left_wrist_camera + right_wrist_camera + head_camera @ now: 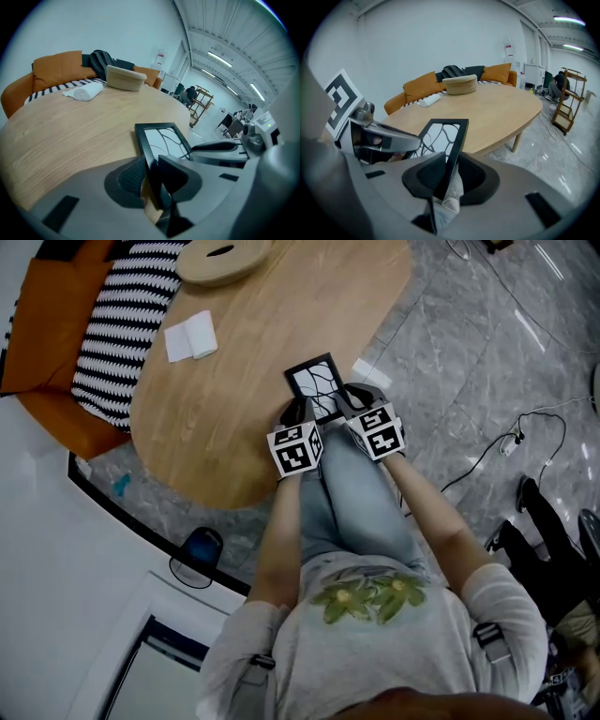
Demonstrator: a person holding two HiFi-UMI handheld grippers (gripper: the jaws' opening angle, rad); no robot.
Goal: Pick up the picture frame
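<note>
The picture frame lies mid-picture at the near edge of the counter, its side rails pinched by the left hand-held gripper and right hand-held gripper; best raise both together, keeping it level.

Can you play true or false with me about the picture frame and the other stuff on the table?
1. The left tool and the right tool each clamp one side of the picture frame. True.
2. The picture frame is red. False: it is black.
3. A white towel lies on the wooden table. True.
4. The round wooden container sits on the floor. False: it stands on the table, at its far end.
</note>
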